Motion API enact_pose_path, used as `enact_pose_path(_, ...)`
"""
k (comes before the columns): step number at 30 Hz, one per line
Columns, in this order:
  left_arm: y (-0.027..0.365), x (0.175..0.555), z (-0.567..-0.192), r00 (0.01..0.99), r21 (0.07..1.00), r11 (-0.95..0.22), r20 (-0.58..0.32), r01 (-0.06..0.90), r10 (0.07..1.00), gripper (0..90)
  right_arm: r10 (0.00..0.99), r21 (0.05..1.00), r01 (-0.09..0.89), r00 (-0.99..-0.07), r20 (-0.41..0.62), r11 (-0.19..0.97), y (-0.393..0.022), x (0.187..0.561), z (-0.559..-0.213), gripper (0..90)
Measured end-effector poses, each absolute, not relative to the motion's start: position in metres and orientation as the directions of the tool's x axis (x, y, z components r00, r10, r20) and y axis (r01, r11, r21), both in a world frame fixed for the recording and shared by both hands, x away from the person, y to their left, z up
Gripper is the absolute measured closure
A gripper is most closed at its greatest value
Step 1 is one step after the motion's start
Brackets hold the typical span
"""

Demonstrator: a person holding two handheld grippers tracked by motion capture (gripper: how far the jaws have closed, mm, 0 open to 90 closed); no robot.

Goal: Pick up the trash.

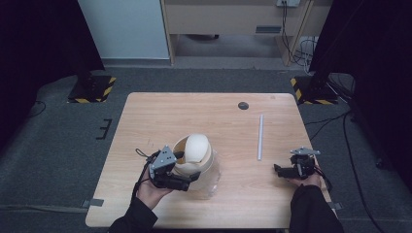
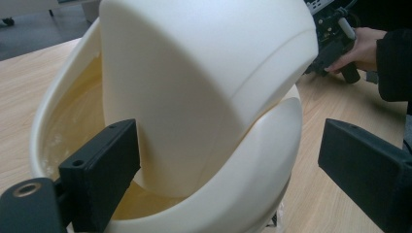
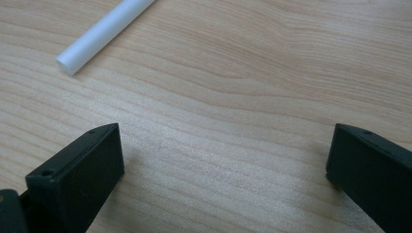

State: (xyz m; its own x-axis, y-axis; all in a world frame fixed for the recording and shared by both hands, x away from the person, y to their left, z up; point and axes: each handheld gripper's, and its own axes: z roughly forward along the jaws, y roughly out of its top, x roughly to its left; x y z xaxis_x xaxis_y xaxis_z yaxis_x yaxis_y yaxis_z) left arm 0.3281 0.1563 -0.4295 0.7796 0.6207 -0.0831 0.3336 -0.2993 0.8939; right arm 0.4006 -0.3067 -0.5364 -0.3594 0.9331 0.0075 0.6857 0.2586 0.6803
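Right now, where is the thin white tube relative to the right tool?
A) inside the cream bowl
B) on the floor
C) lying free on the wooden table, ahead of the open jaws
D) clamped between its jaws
C: the thin white tube lies flat on the wooden table, clear of the right tool, whose jaws stand wide apart.

White rod (image 1: pixel 260 137) and dark disc (image 1: pixel 243 105) on table (image 1: pixel 160 116).

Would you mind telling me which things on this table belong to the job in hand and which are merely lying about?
In the job:
- cream bowls, one tipped inside another
- left gripper, jaws open either side of the bowls
- clear plastic under the bowls

Lying about:
- white tube, untouched
- right gripper, open over bare table
- dark round spot on the tabletop
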Motion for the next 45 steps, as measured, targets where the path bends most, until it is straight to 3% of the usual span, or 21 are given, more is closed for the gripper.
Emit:
enact_pose_path(7, 0.177, 0.321, -0.419, 0.755, 0.910, -0.253, -0.093, 0.329, 0.649, 7.6, 0.925, 0.658, 0.696, -0.381, 0.001, 0.286, -0.306, 0.400, -0.531, 4.1)
enact_pose_path(13, 0.211, 0.315, -0.414, 0.709, 0.919, -0.207, -0.102, 0.336, 0.697, 7.7, 0.935, 0.677, 0.705, -0.347, 0.072, 0.209, -0.311, 0.401, -0.524, 6.0)
enact_pose_path(17, 0.233, 0.315, -0.422, 0.670, 0.912, -0.182, -0.124, 0.367, 0.732, 7.5, 0.924, 0.704, 0.688, -0.361, 0.125, 0.174, -0.312, 0.402, -0.517, 8.2)
enact_pose_path(25, 0.268, 0.316, -0.449, 0.584, 0.870, -0.196, -0.123, 0.453, 0.802, 7.8, 0.928, 0.772, 0.622, -0.353, 0.122, 0.135, -0.306, 0.406, -0.498, 13.7)
enact_pose_path(34, 0.274, 0.326, -0.464, 0.518, 0.825, -0.223, -0.096, 0.519, 0.850, 8.7, 0.923, 0.802, 0.570, -0.381, 0.062, 0.181, -0.283, 0.418, -0.485, 16.4)
enact_pose_path(45, 0.277, 0.330, -0.468, 0.492, 0.811, -0.222, -0.091, 0.541, 0.866, 10.1, 0.923, 0.780, 0.590, -0.382, 0.041, 0.210, -0.243, 0.450, -0.486, 19.0)
